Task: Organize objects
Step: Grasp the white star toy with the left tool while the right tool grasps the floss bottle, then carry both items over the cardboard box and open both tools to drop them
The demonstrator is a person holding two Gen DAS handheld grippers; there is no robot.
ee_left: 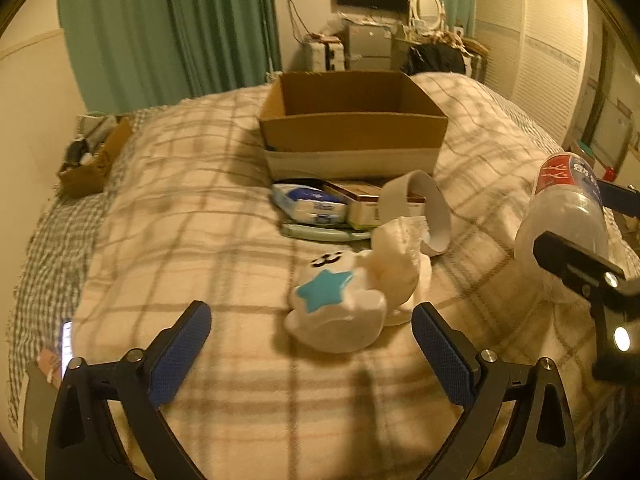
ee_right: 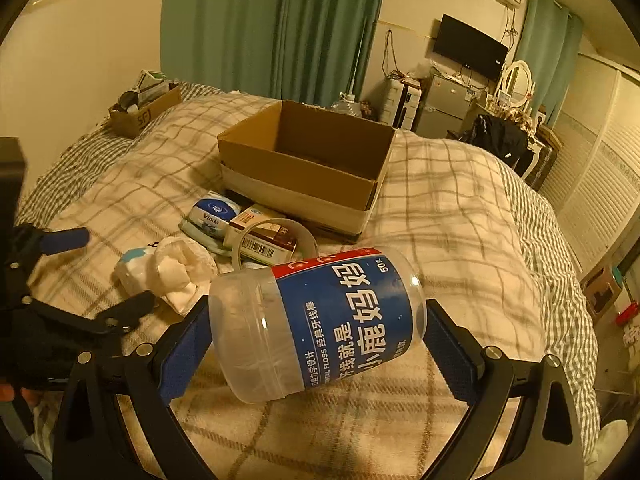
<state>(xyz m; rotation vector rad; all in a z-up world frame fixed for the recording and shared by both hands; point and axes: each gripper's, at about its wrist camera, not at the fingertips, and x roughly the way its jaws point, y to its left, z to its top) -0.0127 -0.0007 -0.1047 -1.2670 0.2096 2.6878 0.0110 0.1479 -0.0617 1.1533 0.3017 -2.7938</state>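
My right gripper (ee_right: 318,312) is shut on a clear plastic jar (ee_right: 340,320) with a blue and red label, pads pressing on its two ends. It holds the jar tilted above the plaid blanket; in the left wrist view the jar (ee_left: 564,204) hangs at the right edge. My left gripper (ee_left: 312,312) stands open just short of a white plush toy (ee_left: 340,304) with a turquoise star. Behind the toy lie a tissue pack (ee_left: 308,202), a small carton (ee_left: 364,204) and a white tape ring (ee_left: 424,208). An open cardboard box (ee_left: 352,132) stands beyond them with no contents showing.
The checked blanket (ee_right: 460,220) covers the whole bed. A smaller cardboard box (ee_right: 144,112) full of items sits at the far left corner. A lit phone (ee_left: 66,344) lies at the bed's left edge. Curtains, a fridge and a wardrobe line the room behind.
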